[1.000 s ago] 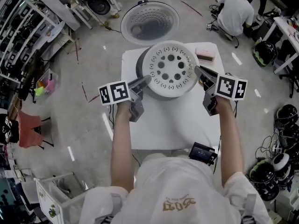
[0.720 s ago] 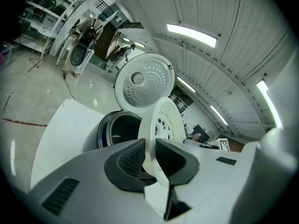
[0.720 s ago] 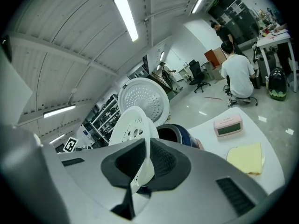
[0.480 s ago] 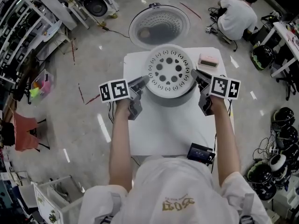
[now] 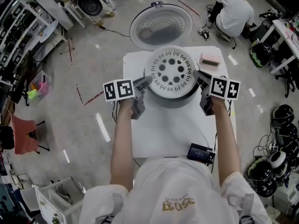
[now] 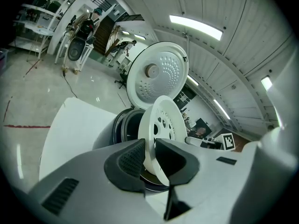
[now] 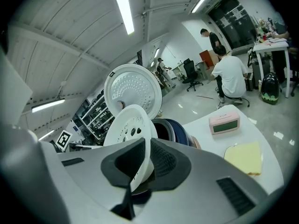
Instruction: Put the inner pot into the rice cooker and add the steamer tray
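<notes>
A white round steamer tray (image 5: 171,72) with several holes hangs just over the mouth of the dark rice cooker (image 5: 175,98) on the white table (image 5: 173,129). My left gripper (image 5: 144,82) is shut on the tray's left rim, and my right gripper (image 5: 198,75) is shut on its right rim. In the left gripper view the tray (image 6: 161,129) stands edge-on between the pads, with the cooker's open mouth (image 6: 126,127) behind it. The right gripper view shows the tray (image 7: 128,129) pinched the same way. The cooker's lid (image 5: 160,25) stands open at the back. The inner pot is hidden under the tray.
A pink clock (image 5: 209,60) and a yellow sponge (image 7: 244,157) lie on the table to the right of the cooker. A small black device (image 5: 201,153) sits at the table's near edge. A person (image 5: 231,10) crouches on the floor at the far right. Shelves line the left.
Both grippers have carried the steamer tray away from me and lower, from in front of the cooker to right over its mouth. The grips are unchanged.
</notes>
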{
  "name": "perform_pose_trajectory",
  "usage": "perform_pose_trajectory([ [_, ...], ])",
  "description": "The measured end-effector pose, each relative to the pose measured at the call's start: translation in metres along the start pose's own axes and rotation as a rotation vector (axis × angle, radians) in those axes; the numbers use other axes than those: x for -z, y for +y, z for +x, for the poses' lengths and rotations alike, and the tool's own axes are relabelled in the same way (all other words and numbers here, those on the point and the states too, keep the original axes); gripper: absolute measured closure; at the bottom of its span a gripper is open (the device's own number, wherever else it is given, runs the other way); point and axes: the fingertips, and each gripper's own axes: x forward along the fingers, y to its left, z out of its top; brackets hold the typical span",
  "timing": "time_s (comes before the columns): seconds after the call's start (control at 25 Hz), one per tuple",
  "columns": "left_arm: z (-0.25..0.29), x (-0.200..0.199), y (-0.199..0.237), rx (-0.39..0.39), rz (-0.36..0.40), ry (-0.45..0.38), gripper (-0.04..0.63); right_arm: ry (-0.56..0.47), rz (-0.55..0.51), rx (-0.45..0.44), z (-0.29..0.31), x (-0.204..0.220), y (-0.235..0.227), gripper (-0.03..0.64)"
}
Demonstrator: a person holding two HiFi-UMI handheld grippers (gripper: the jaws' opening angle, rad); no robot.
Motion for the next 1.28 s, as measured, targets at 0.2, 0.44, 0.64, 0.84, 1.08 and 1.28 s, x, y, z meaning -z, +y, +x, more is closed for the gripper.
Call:
perform_pose_trajectory([
  [0.2,0.006,-0.001,0.013,-0.069,0.071,0.012,0.529,0.004,-0.056,0.059,0.008,0.004,-0.009,0.557],
  [0.44,0.005,0.004,0.018,-0.100,0.128,0.031,0.483,0.039,-0.149,0.156,0.012,0.014,-0.015,0.507],
  [0.64,0.009,0.003,0.021,-0.100,0.132,0.032,0.479,0.060,-0.230,0.203,0.020,0.020,-0.019,0.489],
  [0.84,0.010,0.005,0.020,-0.097,0.128,0.031,0.477,0.050,-0.244,0.220,0.018,0.017,-0.021,0.492],
  [1.08,0.007,0.002,0.022,-0.127,0.157,-0.016,0.503,0.000,-0.253,0.227,0.012,0.016,-0.020,0.528],
  [1.28,-0.008,0.006,0.008,-0.157,0.208,-0.106,0.575,-0.123,-0.234,0.086,-0.016,0.009,0.018,0.606],
])
